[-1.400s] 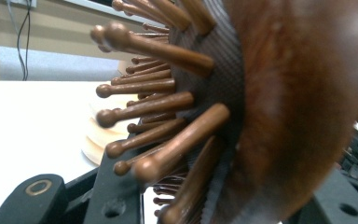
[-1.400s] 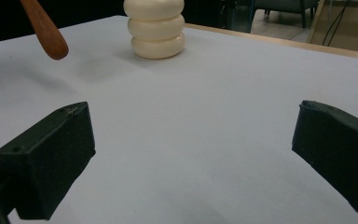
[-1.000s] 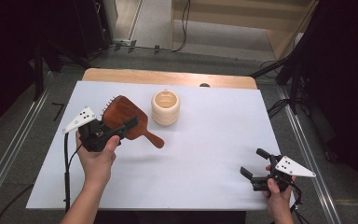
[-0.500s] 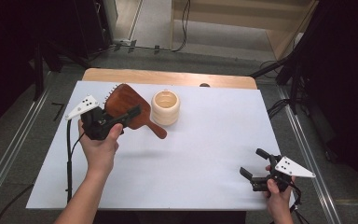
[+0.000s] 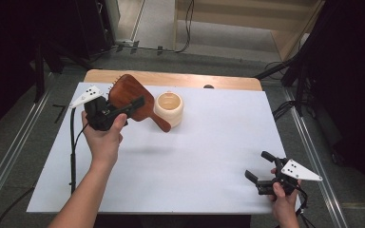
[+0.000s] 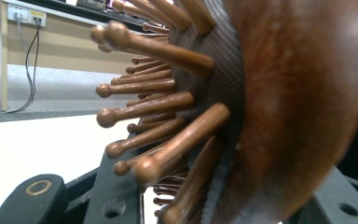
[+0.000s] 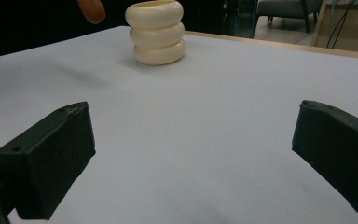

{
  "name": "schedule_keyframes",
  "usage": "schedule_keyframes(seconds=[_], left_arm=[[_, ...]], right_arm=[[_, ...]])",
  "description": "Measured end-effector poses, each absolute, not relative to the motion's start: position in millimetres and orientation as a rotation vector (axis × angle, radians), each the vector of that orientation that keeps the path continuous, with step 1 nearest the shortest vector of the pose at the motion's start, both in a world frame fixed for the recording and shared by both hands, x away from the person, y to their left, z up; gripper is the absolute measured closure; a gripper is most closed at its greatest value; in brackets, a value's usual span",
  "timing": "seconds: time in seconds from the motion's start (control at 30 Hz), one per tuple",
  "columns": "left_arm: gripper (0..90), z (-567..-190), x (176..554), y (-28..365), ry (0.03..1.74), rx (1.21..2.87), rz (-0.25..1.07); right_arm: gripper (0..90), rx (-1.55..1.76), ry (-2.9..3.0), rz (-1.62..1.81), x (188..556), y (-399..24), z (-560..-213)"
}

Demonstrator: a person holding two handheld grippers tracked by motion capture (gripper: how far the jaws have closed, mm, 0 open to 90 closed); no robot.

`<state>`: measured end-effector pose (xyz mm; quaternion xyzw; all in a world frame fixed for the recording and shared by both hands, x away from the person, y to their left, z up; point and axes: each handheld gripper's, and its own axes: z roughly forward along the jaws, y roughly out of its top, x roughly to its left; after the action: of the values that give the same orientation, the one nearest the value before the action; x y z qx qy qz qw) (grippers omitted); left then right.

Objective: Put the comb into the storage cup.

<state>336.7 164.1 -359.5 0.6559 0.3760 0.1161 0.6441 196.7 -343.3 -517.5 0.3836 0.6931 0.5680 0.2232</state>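
High view: The left hand-held gripper [image 5: 123, 108] is raised above the far-left part of the counter [image 5: 209, 142], which carries a white sheet. Its jaws are closed across the head of a brown wooden hairbrush [image 5: 132, 99]. The smooth back of the brush faces up and toward the camera; bristle tips show along its far-left edge. The brush handle slopes down to the right, and its end lies in front of the cream ridged cup [image 5: 168, 108]; contact between the two cannot be judged. A faint shadow of the brush falls on the sheet just near of it. The right hand-held gripper [image 5: 260, 169] sits at the near-right corner of the counter, well apart from cup and brush, jaws spread wide with nothing between them.

Left gripper view: The hairbrush [image 6: 279, 112] sits between the jaws, very close to the lens. Wooden pins with rounded tips [image 6: 158, 100] project to the left from a dark woven cushion; the polished wooden back curves on the right. This pin detail is not resolved from above. The white counter surface [image 6: 32, 149] shows behind at the left.

Right gripper view: The jaws stand far apart over bare white sheet. The cup [image 7: 156, 31] stands upright far ahead, built as three stacked rings, which the high view does not resolve. The rounded end of the brush handle [image 7: 91, 9] hangs at the top edge, left of the cup and clear of it.
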Motion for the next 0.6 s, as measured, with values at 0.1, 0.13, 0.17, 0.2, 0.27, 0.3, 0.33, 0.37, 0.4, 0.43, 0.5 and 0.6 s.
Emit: schedule_keyframes(seconds=[0.1, 0.13, 0.17, 0.2, 0.27, 0.3, 0.33, 0.37, 0.4, 0.43, 0.5, 0.6], left_arm=[[57.5, -356.9, 340.8, 162.9, 0.857, 1.492, 0.27], [57.5, -356.1, 342.3, 162.1, 0.856, 1.49, 0.272], [57.5, -355.1, 343.7, 161.5, 0.855, 1.494, 0.277], [57.5, -354.1, 345.0, 160.7, 0.855, 1.494, 0.275], [57.5, -352.5, 348.8, 160.0, 0.855, 1.494, 0.272], [57.5, -351.6, 350.7, 159.7, 0.859, 1.492, 0.274], [57.5, -351.0, 352.3, 159.4, 0.859, 1.488, 0.284], [57.5, -350.0, 353.6, 158.9, 0.863, 1.486, 0.293], [57.5, -349.2, 355.2, 158.4, 0.861, 1.485, 0.296], [57.5, -348.4, 356.8, 157.8, 0.862, 1.483, 0.296], [57.5, -346.7, 359.4, 156.3, 0.861, 1.482, 0.3], [57.5, -345.3, 363.1, 153.6, 0.863, 1.482, 0.299]], right_arm=[[0.0, 1.056, 1.91, 1.568, 196.9, -343.6, -517.6], [0.0, 1.058, 1.913, 1.569, 196.7, -343.2, -517.6], [0.0, 1.057, 1.914, 1.565, 196.8, -343.0, -517.6], [0.0, 1.057, 1.918, 1.561, 196.8, -342.7, -517.6], [0.0, 1.056, 1.917, 1.561, 196.7, -342.8, -517.6], [0.0, 1.061, 1.913, 1.565, 196.5, -342.9, -517.6], [0.0, 1.058, 1.913, 1.567, 196.7, -343.4, -517.7], [0.0, 1.061, 1.911, 1.569, 196.7, -343.6, -517.7], [0.0, 1.062, 1.913, 1.571, 196.7, -343.6, -517.7], [0.0, 1.061, 1.913, 1.573, 196.7, -343.6, -517.7], [0.0, 1.06, 1.912, 1.57, 196.8, -343.6, -517.8], [0.0, 1.061, 1.913, 1.574, 196.8, -343.6, -517.8]])
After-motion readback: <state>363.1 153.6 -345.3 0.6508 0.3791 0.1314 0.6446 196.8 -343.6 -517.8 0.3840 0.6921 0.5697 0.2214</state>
